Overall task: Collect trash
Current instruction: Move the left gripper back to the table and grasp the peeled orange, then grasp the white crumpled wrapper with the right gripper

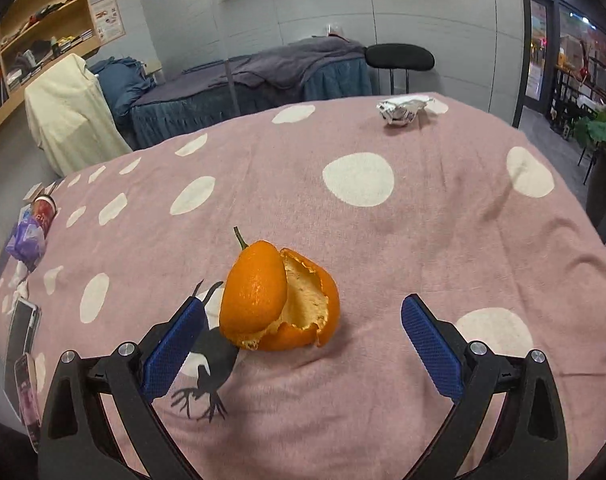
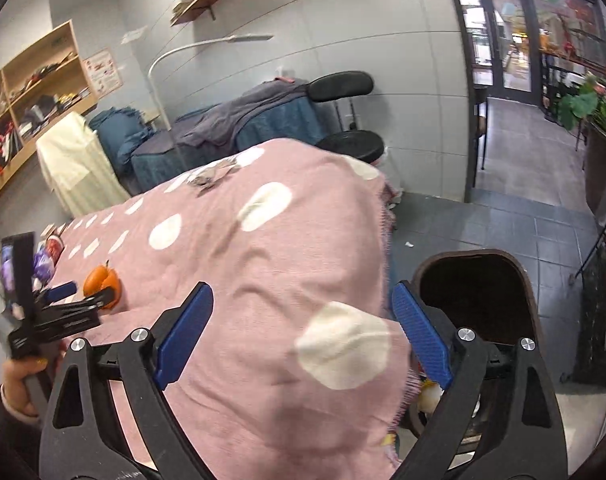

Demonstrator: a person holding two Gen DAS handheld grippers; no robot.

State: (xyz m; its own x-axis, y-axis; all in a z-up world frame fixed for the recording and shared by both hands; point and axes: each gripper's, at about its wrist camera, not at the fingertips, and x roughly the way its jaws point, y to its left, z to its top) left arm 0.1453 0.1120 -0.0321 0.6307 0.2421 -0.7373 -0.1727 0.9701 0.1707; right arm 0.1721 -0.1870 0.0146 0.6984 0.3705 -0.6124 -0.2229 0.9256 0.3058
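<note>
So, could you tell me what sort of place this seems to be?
Probably a massage or beauty room: a grey-blanketed treatment bed, a black round stool, and a wooden shelf unit, with a glass shopfront door beyond.

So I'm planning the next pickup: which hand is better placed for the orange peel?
Left. Its open tongs already flank the orange peel; the right tongs hang open over the table's far edge.

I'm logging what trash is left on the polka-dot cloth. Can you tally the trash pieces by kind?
Orange peel: 1
Crumpled silver wrapper: 1
Total: 2

The open left gripper brackets the peel without touching it.
</note>
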